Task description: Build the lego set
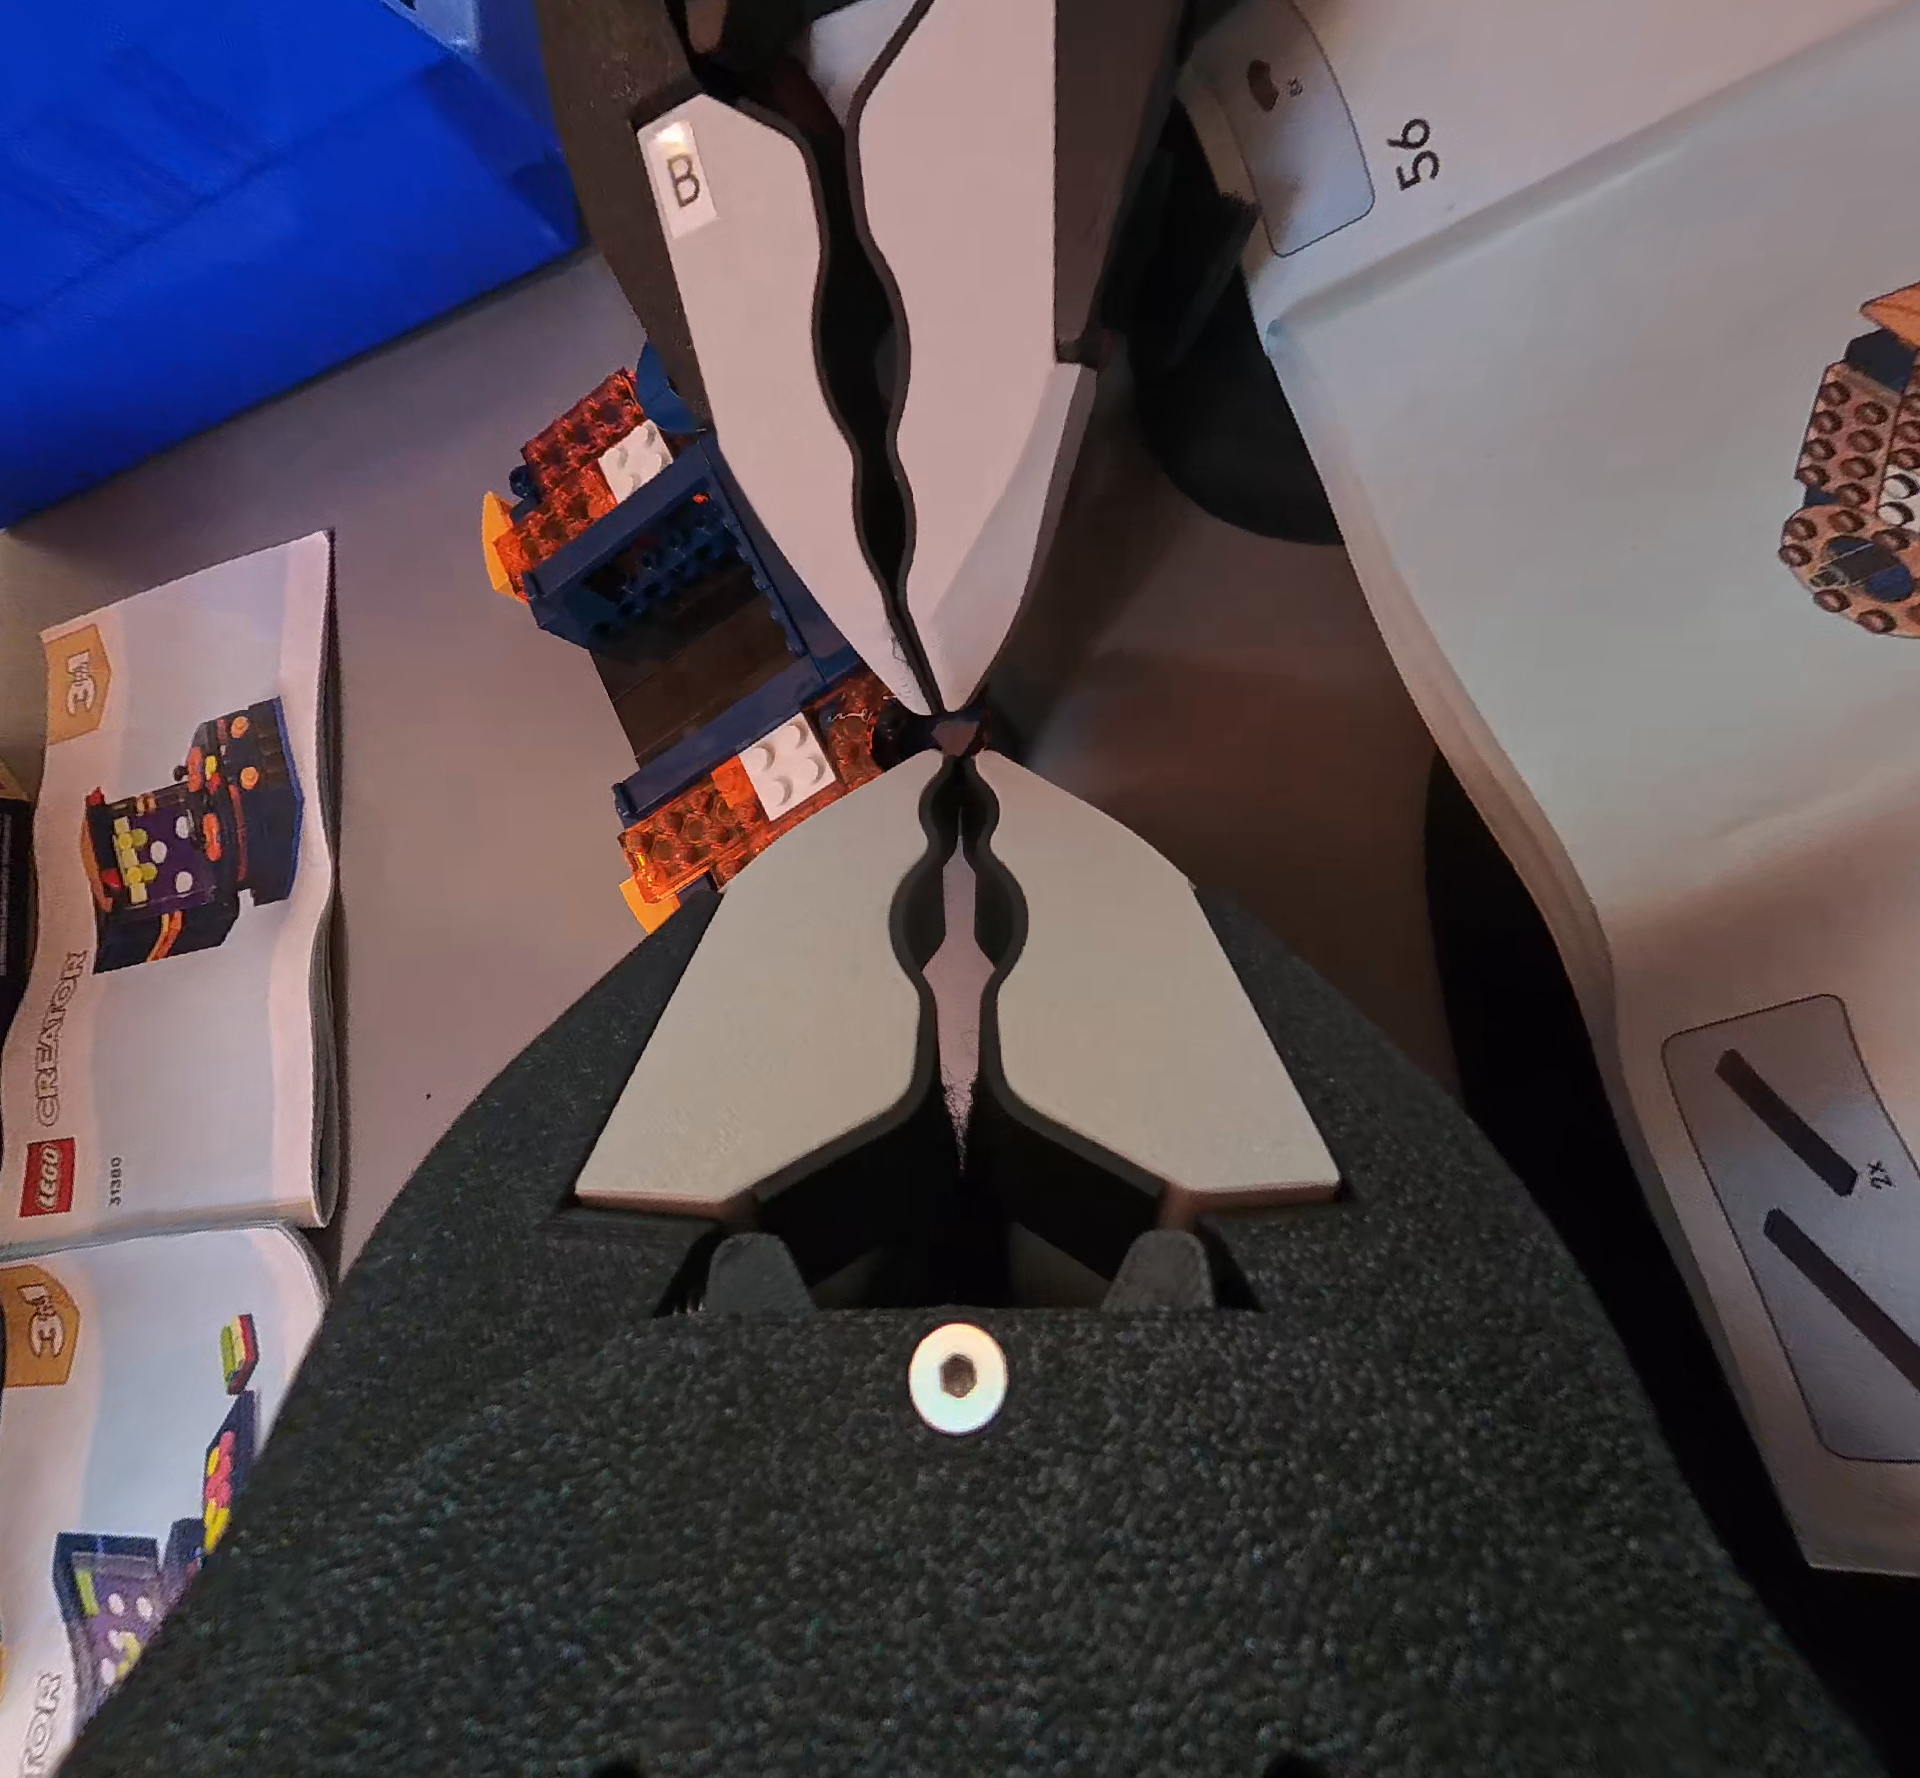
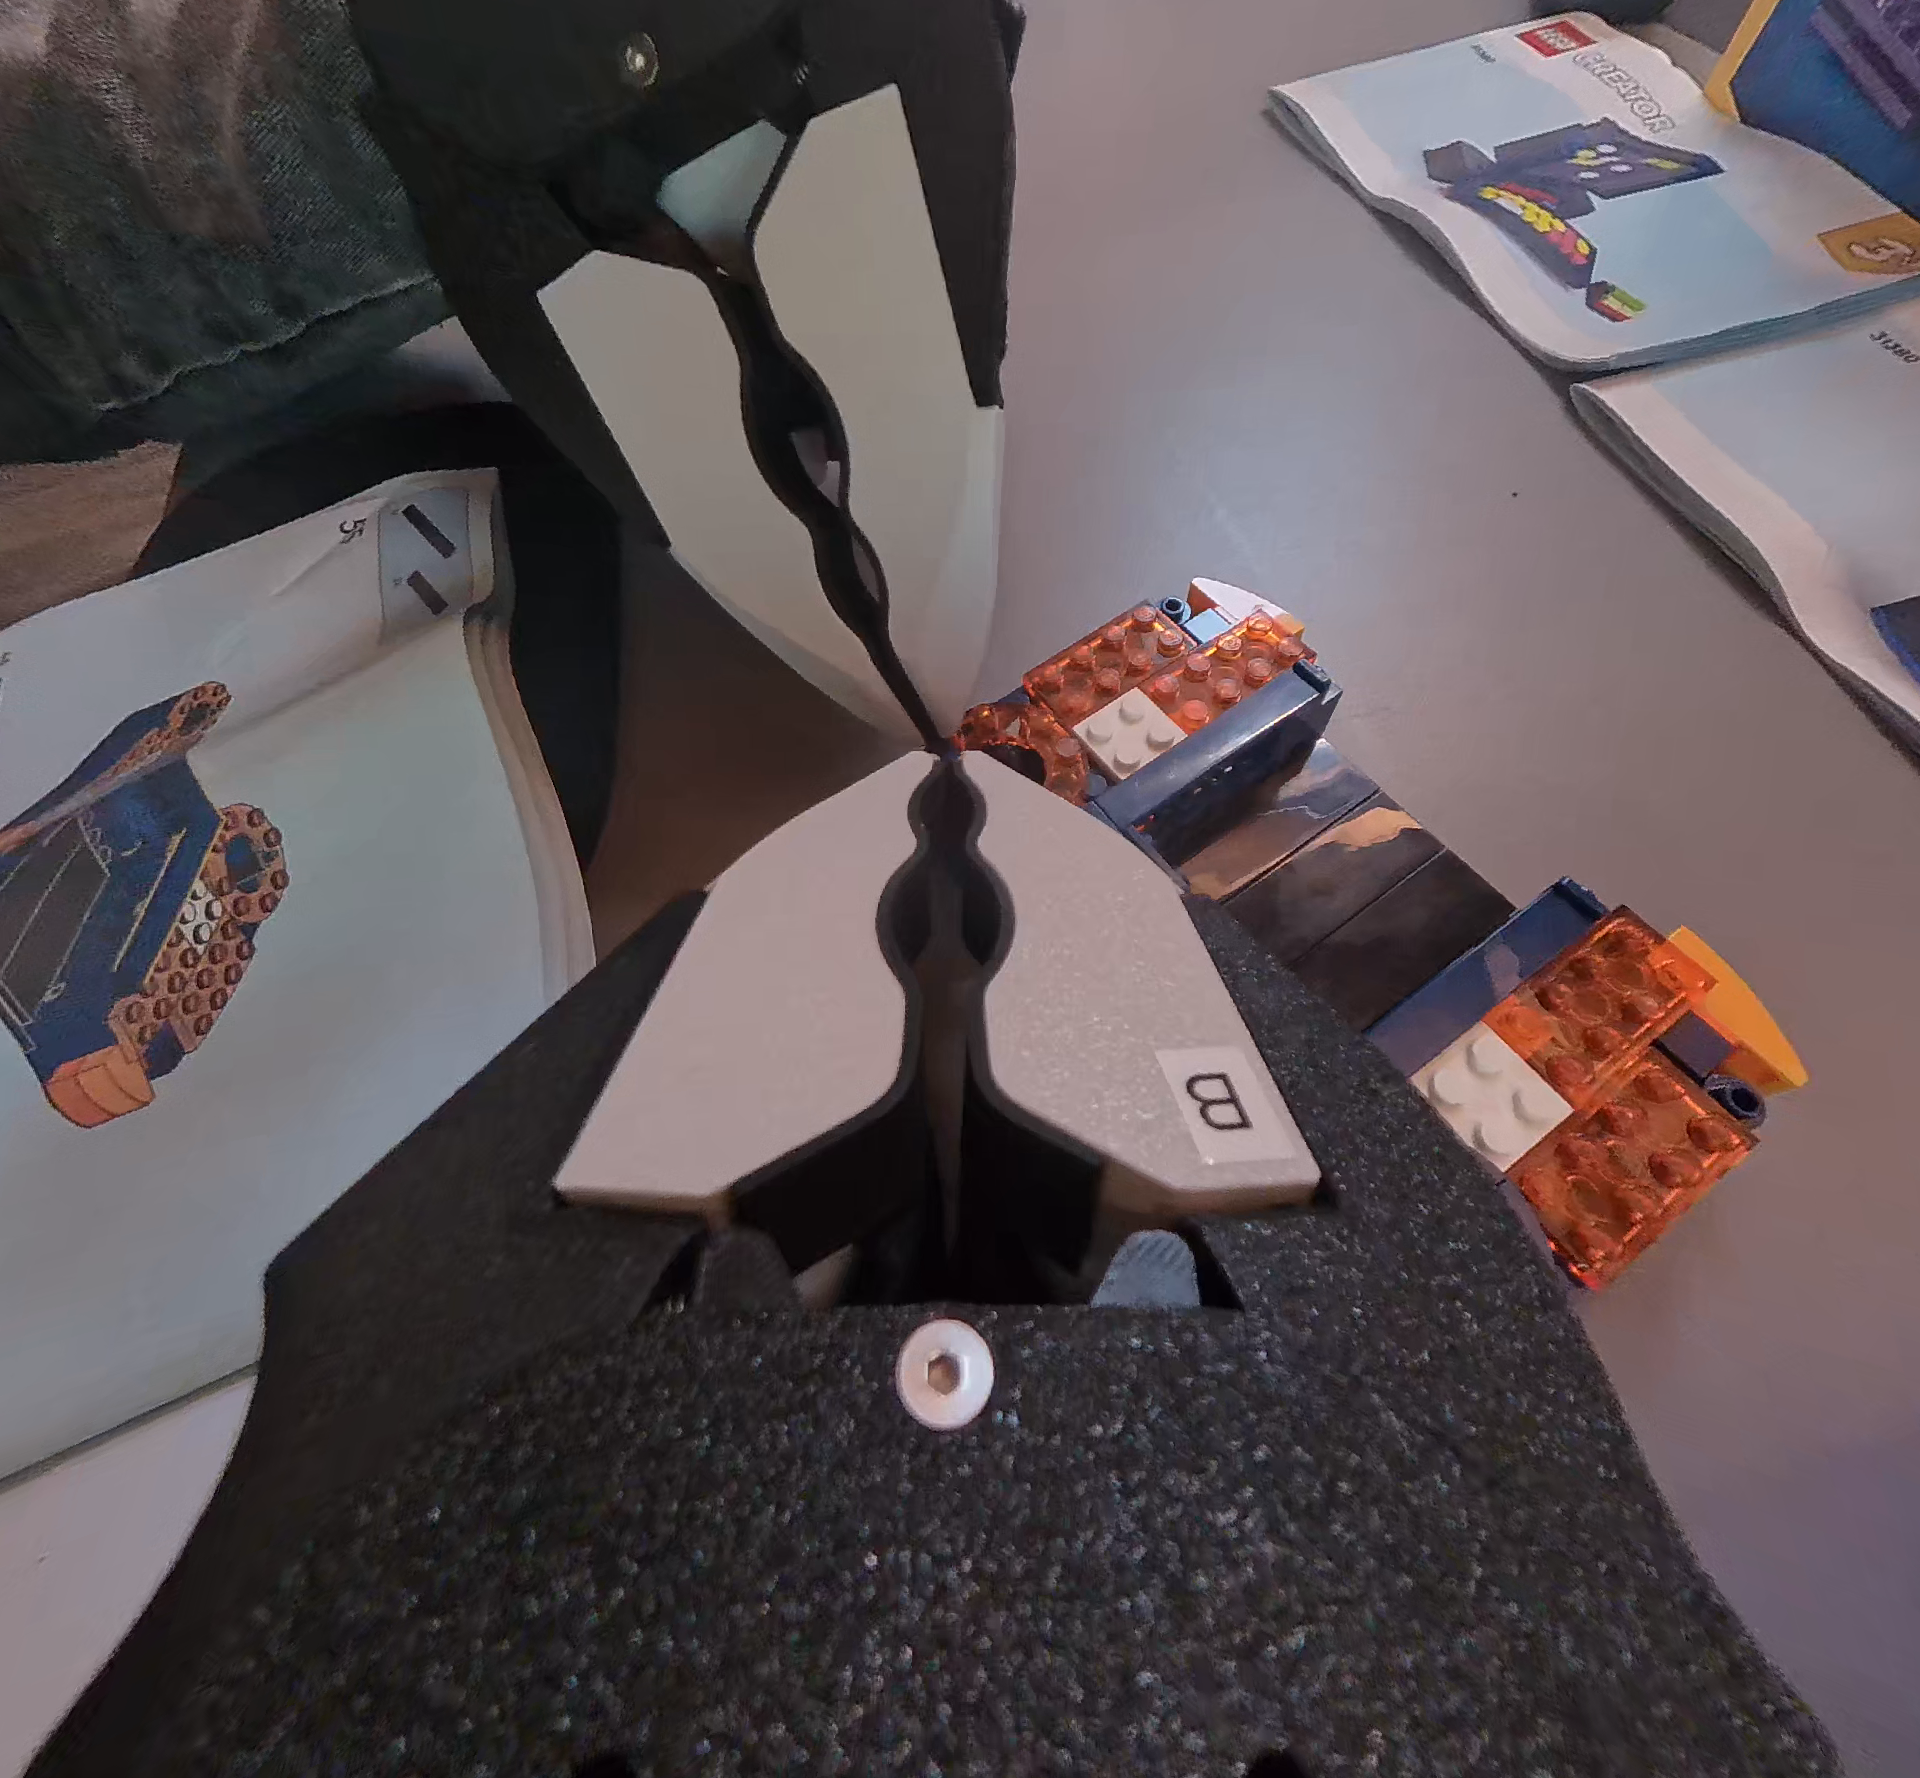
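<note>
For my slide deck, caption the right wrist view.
Two closed claws meet tip to tip beside the orange-and-blue lego build, open instruction booklet alongside.

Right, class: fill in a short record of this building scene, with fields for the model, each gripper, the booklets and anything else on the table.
Model: Lego model, dark blue with clear orange and white plates, on the grey table
Left gripper: shut, tip at the model's corner
Right gripper: shut, tip to tip with the left
Between tips: small dark piece; which gripper holds it is unclear
Open booklet: beside the grippers
Closed booklets: two, past the model
Blue bin: near the closed booklets
</note>
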A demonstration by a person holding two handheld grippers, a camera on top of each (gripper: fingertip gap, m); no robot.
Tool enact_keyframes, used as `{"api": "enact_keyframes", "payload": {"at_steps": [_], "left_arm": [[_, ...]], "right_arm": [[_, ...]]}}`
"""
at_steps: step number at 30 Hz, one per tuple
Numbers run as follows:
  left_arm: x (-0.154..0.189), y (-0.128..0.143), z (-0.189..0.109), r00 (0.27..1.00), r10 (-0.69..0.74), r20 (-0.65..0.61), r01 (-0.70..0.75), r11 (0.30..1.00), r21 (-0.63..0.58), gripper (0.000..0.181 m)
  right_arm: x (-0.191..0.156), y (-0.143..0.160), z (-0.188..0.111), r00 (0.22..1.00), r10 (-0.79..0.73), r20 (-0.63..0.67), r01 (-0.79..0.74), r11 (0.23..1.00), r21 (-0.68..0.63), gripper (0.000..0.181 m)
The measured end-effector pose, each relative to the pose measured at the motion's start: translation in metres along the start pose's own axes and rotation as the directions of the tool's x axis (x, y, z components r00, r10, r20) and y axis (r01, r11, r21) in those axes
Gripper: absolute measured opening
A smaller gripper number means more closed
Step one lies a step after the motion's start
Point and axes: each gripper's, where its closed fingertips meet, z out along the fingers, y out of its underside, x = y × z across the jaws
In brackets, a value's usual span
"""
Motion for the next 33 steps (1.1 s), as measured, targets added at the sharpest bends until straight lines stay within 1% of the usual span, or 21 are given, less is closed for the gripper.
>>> {"api": "enact_keyframes", "payload": {"at_steps": [5, 7, 11, 14, 17, 18, 23, 28, 30, 33], "left_arm": [[-0.002, 0.001, 0.0, 1.0, 0.005, 0.019, -0.005, 1.0, -0.003, 0.002], [-0.003, 0.003, -0.001, 1.0, 0.01, 0.025, -0.01, 1.0, -0.013, 0.01], [-0.003, 0.002, 0.001, 0.999, 0.023, 0.038, -0.023, 1.0, -0.008, 0.019], [-0.005, -0.001, 0.002, 0.995, 0.063, 0.079, -0.063, 0.998, 0.003, 0.018], [-0.006, -0.002, 0.002, 0.991, 0.099, 0.094, -0.1, 0.995, 0.007, 0.012], [-0.005, -0.002, 0.002, 0.991, 0.099, 0.085, -0.1, 0.995, 0.008, 0.008], [-0.005, 0.0, 0.002, 0.995, 0.074, 0.073, -0.075, 0.997, 0.012, 0.006], [-0.008, 0.004, 0.0, 0.996, 0.057, 0.075, -0.057, 0.998, 0.005, 0.005], [-0.009, 0.004, -0.001, 0.996, 0.047, 0.076, -0.049, 0.999, 0.013, 0.004], [-0.011, 0.004, -0.003, 0.996, 0.041, 0.08, -0.043, 0.999, 0.021, 0.004]], "right_arm": [[0.001, -0.001, 0.0, 1.0, -0.011, -0.006, 0.011, 1.0, 0.001, 0.0], [0.001, -0.001, 0.0, 1.0, -0.022, -0.011, 0.022, 1.0, -0.003, 0.0], [0.001, -0.001, 0.001, 0.998, -0.05, -0.023, 0.049, 0.998, -0.026, 0.0], [0.0, -0.002, 0.002, 0.998, -0.061, -0.027, 0.06, 0.997, -0.04, 0.0], [0.002, -0.003, 0.003, 0.997, -0.066, -0.04, 0.064, 0.997, -0.052, 0.0], [0.003, -0.003, 0.003, 0.997, -0.068, -0.043, 0.066, 0.996, -0.057, 0.0], [0.002, -0.005, 0.005, 0.994, -0.098, -0.051, 0.095, 0.993, -0.068, 0.0], [0.004, -0.007, -0.005, 0.993, -0.106, -0.044, 0.104, 0.994, -0.041, 0.0], [0.003, 0.0, -0.004, 0.993, -0.114, -0.03, 0.111, 0.991, -0.071, 0.012], [0.002, 0.002, -0.002, 0.989, -0.143, -0.03, 0.14, 0.987, -0.08, 0.012]]}}
